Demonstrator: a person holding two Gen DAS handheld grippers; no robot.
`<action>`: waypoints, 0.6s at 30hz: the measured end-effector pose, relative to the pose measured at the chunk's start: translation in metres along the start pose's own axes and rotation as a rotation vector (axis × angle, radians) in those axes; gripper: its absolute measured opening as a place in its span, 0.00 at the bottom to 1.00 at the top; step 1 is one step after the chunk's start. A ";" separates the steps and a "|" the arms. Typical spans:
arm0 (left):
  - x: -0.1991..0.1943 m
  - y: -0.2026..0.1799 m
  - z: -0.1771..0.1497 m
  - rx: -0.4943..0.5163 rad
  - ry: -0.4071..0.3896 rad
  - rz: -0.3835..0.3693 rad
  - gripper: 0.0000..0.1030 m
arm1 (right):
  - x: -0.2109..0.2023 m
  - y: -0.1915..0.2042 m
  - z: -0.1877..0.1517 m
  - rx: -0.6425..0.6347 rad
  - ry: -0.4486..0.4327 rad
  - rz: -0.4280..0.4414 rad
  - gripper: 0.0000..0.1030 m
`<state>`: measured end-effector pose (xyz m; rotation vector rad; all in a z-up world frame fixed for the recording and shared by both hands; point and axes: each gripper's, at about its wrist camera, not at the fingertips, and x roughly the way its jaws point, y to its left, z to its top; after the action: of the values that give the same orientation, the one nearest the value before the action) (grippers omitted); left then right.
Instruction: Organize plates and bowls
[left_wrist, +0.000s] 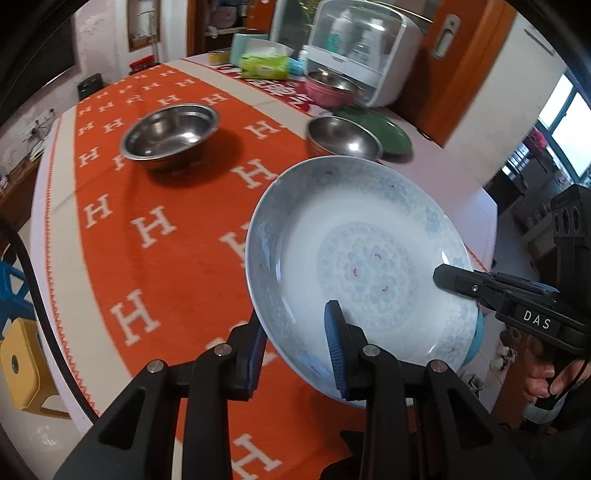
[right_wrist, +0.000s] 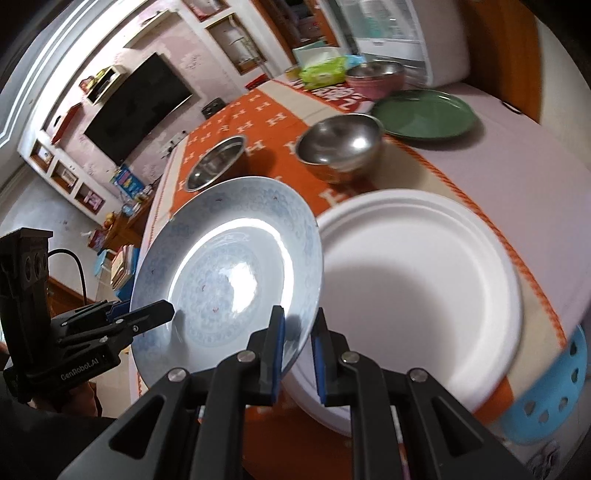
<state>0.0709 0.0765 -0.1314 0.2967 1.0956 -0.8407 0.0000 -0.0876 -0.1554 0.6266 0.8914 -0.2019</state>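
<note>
— Left wrist view: left gripper clamped on near rim of blue-patterned plate, held tilted above orange cloth?
— Yes. Right gripper pinching far rim too.
— Right wrist view?
— Right gripper closed on plate edge; white paper plate just right of jaws, steel bowls and green plate beyond.
</note>
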 end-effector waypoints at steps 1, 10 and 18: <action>0.001 -0.004 0.000 0.008 0.003 -0.005 0.28 | -0.004 -0.003 -0.003 0.009 -0.002 -0.009 0.13; 0.018 -0.042 0.005 0.099 0.049 -0.045 0.28 | -0.024 -0.034 -0.019 0.094 -0.027 -0.061 0.13; 0.041 -0.067 0.013 0.142 0.107 -0.056 0.28 | -0.029 -0.059 -0.021 0.137 -0.015 -0.101 0.13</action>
<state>0.0385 0.0057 -0.1489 0.4358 1.1494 -0.9636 -0.0562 -0.1256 -0.1680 0.7069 0.9010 -0.3599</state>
